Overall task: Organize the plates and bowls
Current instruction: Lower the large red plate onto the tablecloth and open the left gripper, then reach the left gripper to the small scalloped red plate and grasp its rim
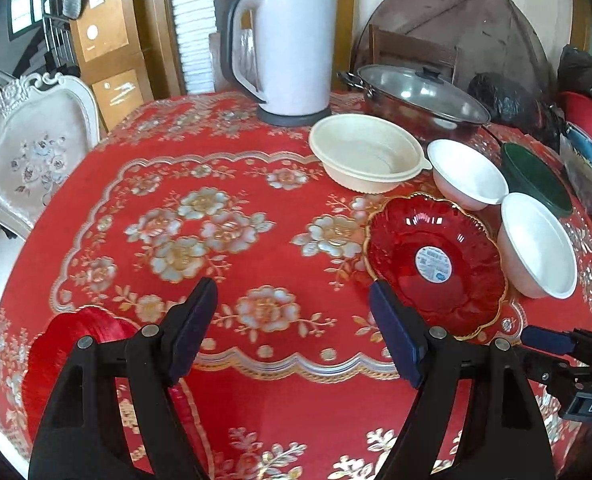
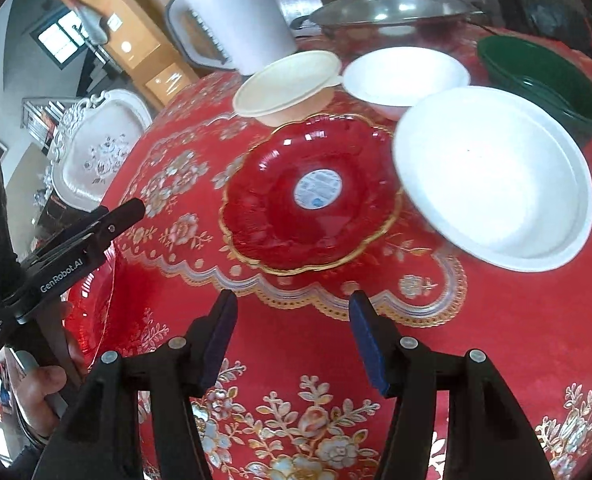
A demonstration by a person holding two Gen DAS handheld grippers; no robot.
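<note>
While both claws hang empty above the red-clothed bench [image 1: 224, 128], the left claw [image 1: 294, 328] gapes wide and the right claw [image 2: 292, 340] stands partly open. From the left claw, a red plate [image 1: 435, 264] lies at two o'clock, with white bowls [image 1: 535, 244] beyond it.

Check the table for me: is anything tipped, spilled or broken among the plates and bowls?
Nothing is spilled or visibly broken. One oddity: the red plate still has a round paper sticker in its centre. The white bowls and cream bowl sit upright and empty.
</note>
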